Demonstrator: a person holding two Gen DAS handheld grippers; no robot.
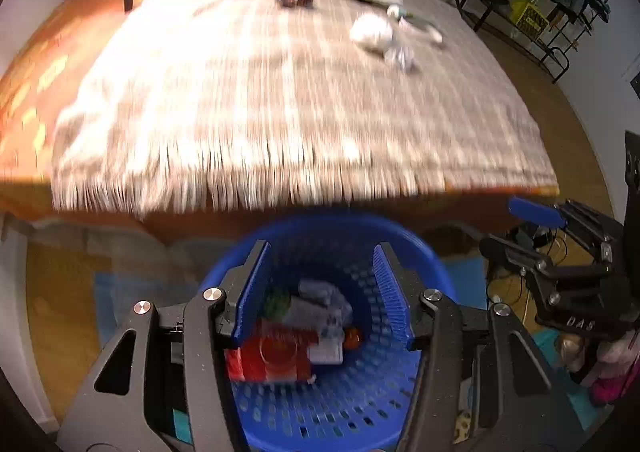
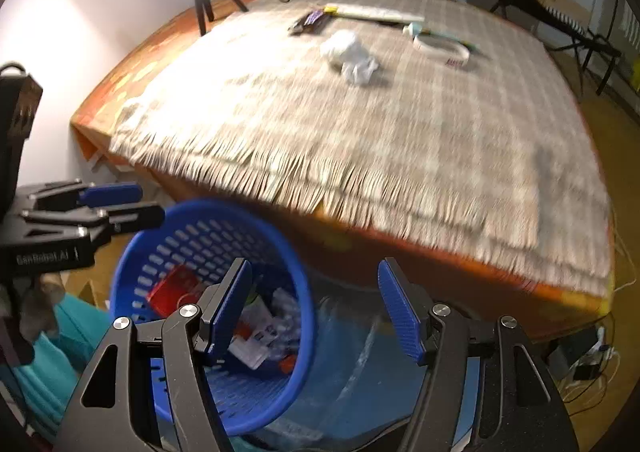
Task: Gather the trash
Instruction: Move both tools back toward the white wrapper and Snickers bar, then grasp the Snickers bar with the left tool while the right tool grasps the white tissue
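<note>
Trash still lies on the far part of the bed: a crumpled white tissue [image 2: 351, 57], a dark snack wrapper [image 2: 310, 21], a long pale packet [image 2: 374, 13] and a white tube [image 2: 439, 45], all resting on the checked blanket [image 2: 380, 140]. More of it, including a red packet [image 1: 272, 360], already sits in the blue basket [image 1: 434, 272], which stands on the floor just beside the near edge of the bed, likely so pieces can be dropped in with a short carry. Directly above the basket, the left gripper [image 1: 322, 288] hangs spread and empty. To the right of the basket, the right gripper [image 2: 316, 304] is also spread, holding nothing. Both views are blurred, so small details of the trash are hard to tell.
</note>
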